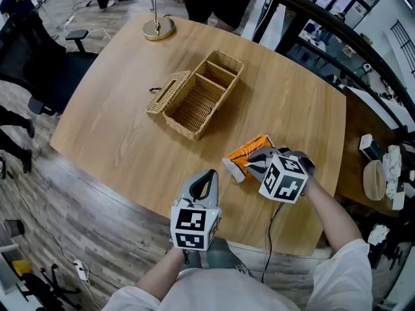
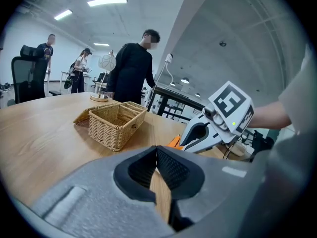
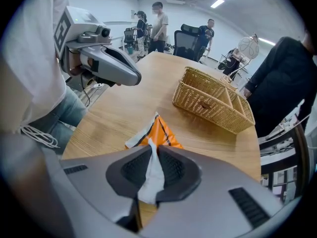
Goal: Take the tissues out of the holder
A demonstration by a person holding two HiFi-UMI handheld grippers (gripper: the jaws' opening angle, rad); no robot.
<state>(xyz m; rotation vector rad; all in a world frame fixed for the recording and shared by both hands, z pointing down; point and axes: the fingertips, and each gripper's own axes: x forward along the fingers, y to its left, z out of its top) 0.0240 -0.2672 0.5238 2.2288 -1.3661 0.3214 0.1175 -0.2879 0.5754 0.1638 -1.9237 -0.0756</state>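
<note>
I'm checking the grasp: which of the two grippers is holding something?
The right gripper: its jaws pinch the white end of the orange tissue pack. The left gripper is shut and empty.

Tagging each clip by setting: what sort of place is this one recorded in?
Probably an open-plan office or lab: a large wooden table, a black office chair beside it, ceiling strip lights and people standing in the background.
</note>
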